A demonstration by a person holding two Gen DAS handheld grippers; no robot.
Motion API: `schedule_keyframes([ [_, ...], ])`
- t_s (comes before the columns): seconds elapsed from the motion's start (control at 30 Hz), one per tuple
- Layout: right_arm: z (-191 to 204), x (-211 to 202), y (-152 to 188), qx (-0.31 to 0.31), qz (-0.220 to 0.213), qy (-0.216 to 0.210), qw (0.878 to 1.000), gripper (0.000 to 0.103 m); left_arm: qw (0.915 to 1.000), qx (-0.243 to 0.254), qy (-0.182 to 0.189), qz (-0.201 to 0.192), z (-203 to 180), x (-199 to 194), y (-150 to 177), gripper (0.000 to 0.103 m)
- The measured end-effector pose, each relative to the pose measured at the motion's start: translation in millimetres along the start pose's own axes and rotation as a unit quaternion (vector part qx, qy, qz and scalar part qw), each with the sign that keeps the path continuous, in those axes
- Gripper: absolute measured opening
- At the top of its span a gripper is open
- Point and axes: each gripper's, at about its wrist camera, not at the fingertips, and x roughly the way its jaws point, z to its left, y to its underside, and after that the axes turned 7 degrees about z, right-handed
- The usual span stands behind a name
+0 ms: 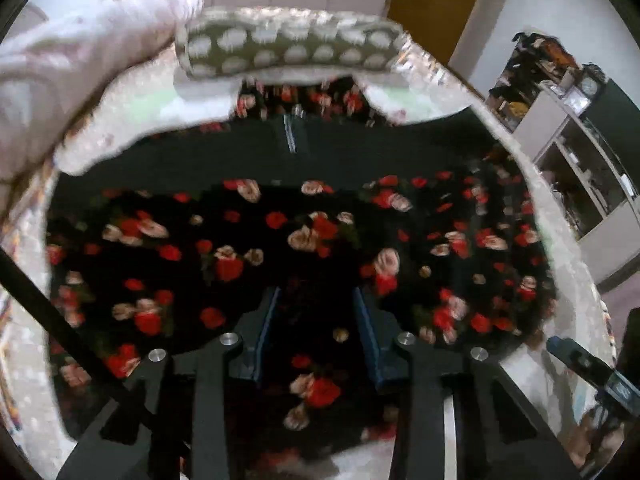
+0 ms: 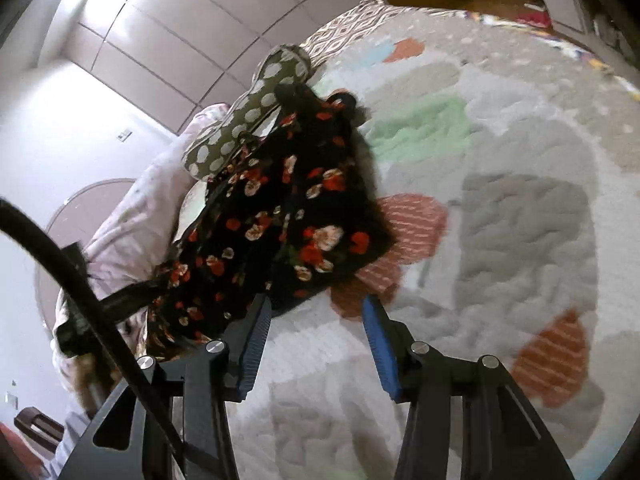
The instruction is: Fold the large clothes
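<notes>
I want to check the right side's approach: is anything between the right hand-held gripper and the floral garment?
Nothing visible. The right hand-held gripper stands open over the quilted bedspread, and the floral garment's edge lies just beyond its left finger, with only bare quilt between.

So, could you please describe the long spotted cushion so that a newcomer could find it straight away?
Start from the pale quilted bedspread with coloured patches covering the bed. At its head end, just beyond the black garment printed with red roses, lies the olive bolster cushion. Large white dots set it apart from the plain pinkish pillow beside it.
</notes>
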Motion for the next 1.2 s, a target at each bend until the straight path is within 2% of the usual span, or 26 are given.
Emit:
schedule_keyframes([
  [0.07,4,11,-4,-0.005,0.006,0.001,1.000,0.052,0.9997,0.015,-0.017,0.005,-5,16,1,0.036],
  [0.1,6,16,-6,-0.005,0.006,0.001,1.000,0.052,0.9988,0.032,-0.034,-0.013,-11,19,3,0.037],
  [0.2,6,34,-15,0.013,0.002,-0.001,1.000,0.056,0.9960,0.056,-0.064,-0.027,-20,22,7,0.037],
  [0.47,4,56,-28,0.067,-0.055,-0.017,0.996,0.057,0.9946,0.051,-0.071,-0.056,-20,24,10,0.038],
  [0.53,5,61,-33,0.081,-0.059,-0.019,0.995,0.052,0.9933,0.055,-0.081,-0.061,-23,23,11,0.038],
  [0.57,3,63,-36,0.092,-0.058,-0.020,0.994,0.035,0.9931,0.057,-0.083,-0.060,-24,21,11,0.038],
  [0.6,0,65,-39,0.103,-0.052,-0.030,0.993,0.030,0.9940,0.051,-0.078,-0.056,-23,16,10,0.037],
  [0.7,4,59,-47,0.114,-0.048,-0.026,0.992,0.023,0.9984,0.010,-0.029,-0.048,-4,-14,11,0.030],
  [0.77,28,49,-54,0.070,-0.053,0.010,0.996,0.022,0.9973,-0.001,-0.011,-0.073,13,-47,21,0.030],
  [0.9,106,29,-67,-0.037,-0.072,0.074,0.994,0.021,0.9904,-0.008,-0.032,-0.134,65,-117,60,0.035],
  [0.97,161,29,-68,-0.103,-0.079,0.104,0.986,0.021,0.9871,-0.029,-0.045,-0.151,101,-141,79,0.037],
  [1.07,248,47,-47,-0.219,-0.079,0.139,0.963,0.021,0.9785,-0.079,-0.080,-0.173,164,-172,108,0.037],
  [1.13,296,67,-25,-0.274,-0.066,0.136,0.950,0.021,0.9724,-0.114,-0.092,-0.182,197,-185,122,0.037],
  [1.2,328,87,-1,-0.312,-0.050,0.130,0.940,0.021,0.9649,-0.154,-0.096,-0.190,235,-196,136,0.037],
])
